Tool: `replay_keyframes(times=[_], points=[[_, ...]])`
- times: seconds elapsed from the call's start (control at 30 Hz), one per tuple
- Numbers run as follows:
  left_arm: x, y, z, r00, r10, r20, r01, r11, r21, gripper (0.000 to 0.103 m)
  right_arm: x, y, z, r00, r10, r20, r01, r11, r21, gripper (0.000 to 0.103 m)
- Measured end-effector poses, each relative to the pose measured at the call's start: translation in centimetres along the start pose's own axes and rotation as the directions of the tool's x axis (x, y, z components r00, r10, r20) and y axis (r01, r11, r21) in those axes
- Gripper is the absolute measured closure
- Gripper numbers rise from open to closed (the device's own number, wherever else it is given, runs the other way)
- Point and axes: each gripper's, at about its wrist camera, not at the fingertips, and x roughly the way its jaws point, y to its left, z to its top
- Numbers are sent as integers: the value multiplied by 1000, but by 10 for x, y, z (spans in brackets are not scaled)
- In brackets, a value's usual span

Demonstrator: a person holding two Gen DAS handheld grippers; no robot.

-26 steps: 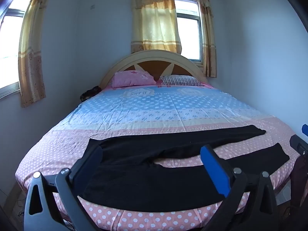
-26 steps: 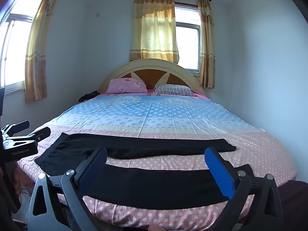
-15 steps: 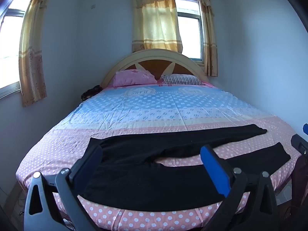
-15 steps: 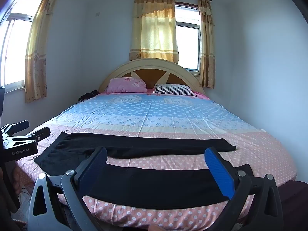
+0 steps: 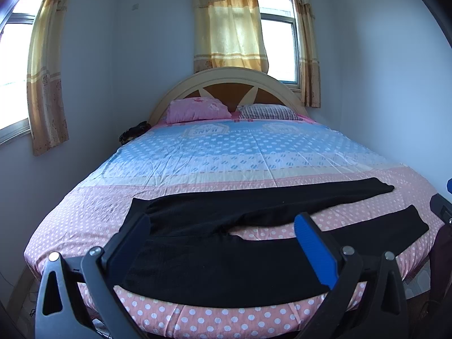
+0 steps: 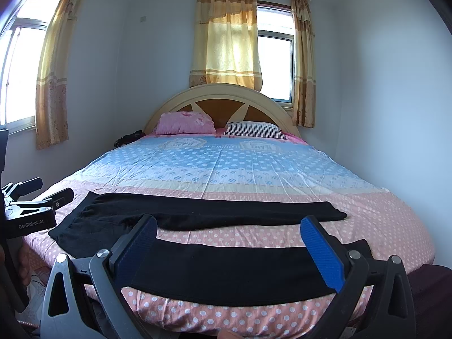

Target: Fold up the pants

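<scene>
Left gripper [image 5: 223, 226]: jaws spread wide, nothing between them, held in the air short of the foot edge of the bed [image 5: 84, 214]. Fingers [image 5: 315, 250] padded in blue on the inner faces.

Right gripper [image 6: 228, 227]: jaws likewise spread wide and empty, raised above the same foot edge. Left gripper also visible at the far left border of the right wrist view, well apart from the right one.

Pants [image 5: 226, 254]: black, laid flat across the pink dotted end of the bed, directly ahead of and below both grippers. Waist end ahead of the left gripper, toward its left finger. Legs parted in a narrow V, running off to the right. Near leg [image 6: 226, 271] stretched along the bed edge, passing under the gap between the right gripper's fingers. Far leg [image 6: 226, 214] lying beyond it, separated by a strip of bare sheet. No contact between either gripper and the cloth.

Farther ahead: pink pillow [image 5: 197, 110] and striped pillow [image 5: 268, 112] side by side against the curved headboard [image 5: 228, 76]. Yellow curtains [image 5: 228, 25] at the window behind.
</scene>
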Motion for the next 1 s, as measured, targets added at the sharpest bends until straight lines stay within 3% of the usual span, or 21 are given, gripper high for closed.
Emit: replay_keyframes(times=[1.0], points=[[1, -1, 1, 1000, 3, -1, -3, 1000, -6, 0, 4, 4, -5, 1000, -1, -13, 1, 1000, -9, 1]])
